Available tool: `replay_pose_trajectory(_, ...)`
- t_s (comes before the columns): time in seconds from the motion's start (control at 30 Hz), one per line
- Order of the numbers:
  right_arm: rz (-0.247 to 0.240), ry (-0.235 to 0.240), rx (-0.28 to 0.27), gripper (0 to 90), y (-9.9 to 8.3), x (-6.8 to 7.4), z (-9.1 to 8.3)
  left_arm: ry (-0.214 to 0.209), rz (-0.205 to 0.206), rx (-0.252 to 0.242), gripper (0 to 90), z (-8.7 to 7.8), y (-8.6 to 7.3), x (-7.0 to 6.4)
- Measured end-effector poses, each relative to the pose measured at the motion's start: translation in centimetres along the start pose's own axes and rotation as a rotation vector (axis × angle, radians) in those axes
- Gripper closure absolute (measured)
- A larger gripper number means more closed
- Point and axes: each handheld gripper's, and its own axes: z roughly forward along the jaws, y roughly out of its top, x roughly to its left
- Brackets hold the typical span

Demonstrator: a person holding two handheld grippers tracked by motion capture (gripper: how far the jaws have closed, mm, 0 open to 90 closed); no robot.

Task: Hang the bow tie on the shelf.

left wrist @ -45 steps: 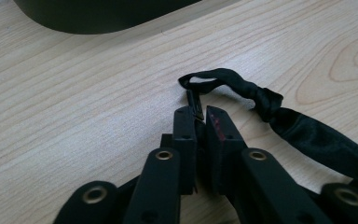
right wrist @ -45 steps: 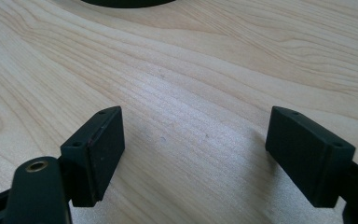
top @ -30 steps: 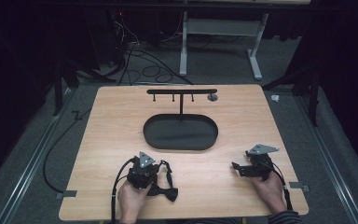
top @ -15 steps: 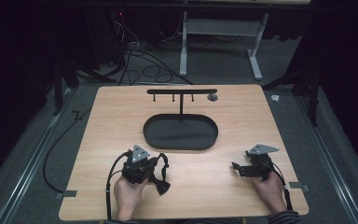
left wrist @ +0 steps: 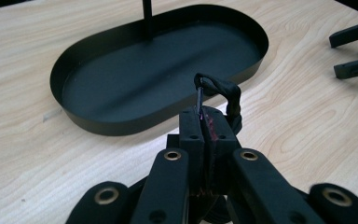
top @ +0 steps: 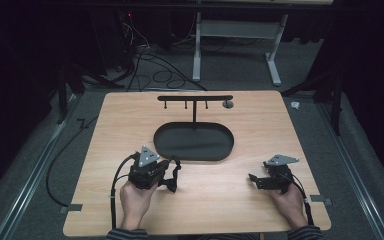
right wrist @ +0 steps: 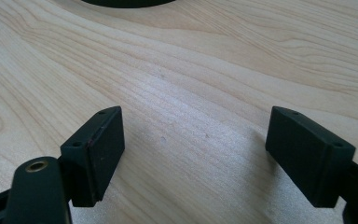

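Observation:
A black oval tray [top: 166,146] lies mid-table, with a black T-shaped hanger stand [top: 195,98] rising from its far side. My left gripper [top: 169,176] is just in front of the tray's near left rim. In the left gripper view its jaws [left wrist: 205,119] are shut on a thin black looped strap [left wrist: 224,89], which sticks up past the tips toward the tray [left wrist: 98,125]. My right gripper [top: 253,179] rests low at the table's front right. It is open [right wrist: 193,140] over bare wood with nothing between the pads.
A small grey disc [top: 227,104] sits on the table beside the stand's right end. The right gripper's fingers [left wrist: 354,51] show far right in the left gripper view. Cables and a white desk frame [top: 240,45] lie on the floor beyond the table.
My left gripper has moved forward, away from the person and closer to the tray, carrying the black strap. The right gripper has stayed put.

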Motion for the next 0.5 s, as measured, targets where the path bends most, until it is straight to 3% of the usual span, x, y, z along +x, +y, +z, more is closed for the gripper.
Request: replay_pose_trajectory(0.5, 0.000, 0.000, 0.000, 20.6, 0.0, 0.0, 0.0, -0.025, 0.028, -0.024, 87.7, 0.1, 2.9, -0.2)
